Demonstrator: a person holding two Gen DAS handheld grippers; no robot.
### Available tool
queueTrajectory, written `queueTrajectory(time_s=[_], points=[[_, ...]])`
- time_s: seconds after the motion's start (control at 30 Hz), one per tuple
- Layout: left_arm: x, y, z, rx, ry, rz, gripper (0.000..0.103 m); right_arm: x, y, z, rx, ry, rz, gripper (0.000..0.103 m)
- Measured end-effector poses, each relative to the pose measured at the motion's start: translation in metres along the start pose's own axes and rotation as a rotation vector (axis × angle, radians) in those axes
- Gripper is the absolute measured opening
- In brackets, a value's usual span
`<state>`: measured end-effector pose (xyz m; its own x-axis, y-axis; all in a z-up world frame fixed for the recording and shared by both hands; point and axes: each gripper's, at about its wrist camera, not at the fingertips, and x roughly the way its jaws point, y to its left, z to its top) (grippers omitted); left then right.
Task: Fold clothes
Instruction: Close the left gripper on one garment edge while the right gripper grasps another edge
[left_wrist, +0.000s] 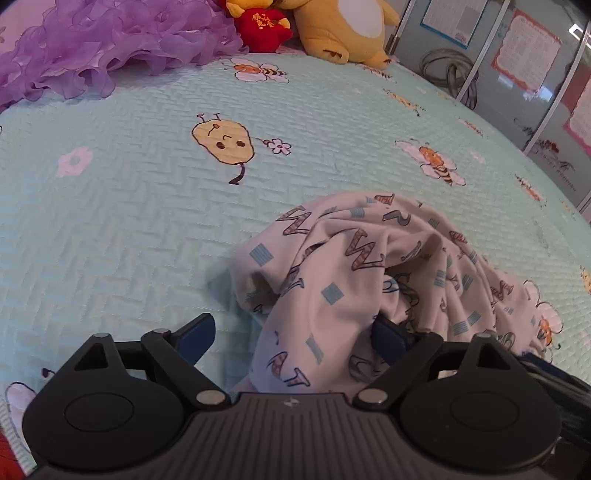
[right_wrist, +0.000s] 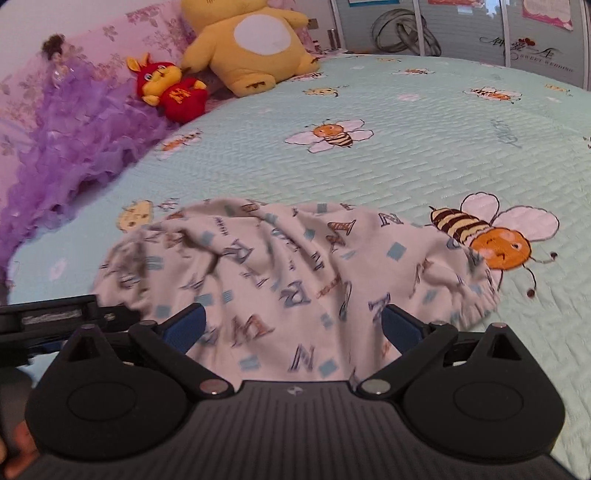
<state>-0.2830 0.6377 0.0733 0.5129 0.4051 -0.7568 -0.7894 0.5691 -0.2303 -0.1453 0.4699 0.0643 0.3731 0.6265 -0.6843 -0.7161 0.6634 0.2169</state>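
A crumpled white garment printed with letters and blue squares (left_wrist: 369, 273) lies bunched on the light green bee-print bedspread (left_wrist: 129, 221). My left gripper (left_wrist: 295, 336) is open, its blue fingers set wide, with cloth draped between them and over the right finger. In the right wrist view the same garment (right_wrist: 295, 266) spreads out in front of my right gripper (right_wrist: 295, 328), which is open with cloth lying between its blue fingers. The other gripper's black body (right_wrist: 55, 321) shows at the left edge.
A purple ruffled fabric (left_wrist: 110, 44), a red plush toy (left_wrist: 264, 26) and a yellow plush bear (left_wrist: 343, 29) sit at the head of the bed. A glass partition with posters (left_wrist: 528, 59) stands beyond the bed's far right edge.
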Motion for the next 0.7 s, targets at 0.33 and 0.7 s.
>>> queueTrajectory(time_s=[0.33,0.7], points=[[-0.005,-0.007,-0.010,0.048,-0.003,-0.123,0.017,0.005,0.012,-0.006,-0.094,0.044,0.021,0.006],[-0.118,-0.018,-0.002,0.119,-0.171,-0.267,0.010,-0.133,0.000,0.016,-0.031,-0.215,0.070,0.001]])
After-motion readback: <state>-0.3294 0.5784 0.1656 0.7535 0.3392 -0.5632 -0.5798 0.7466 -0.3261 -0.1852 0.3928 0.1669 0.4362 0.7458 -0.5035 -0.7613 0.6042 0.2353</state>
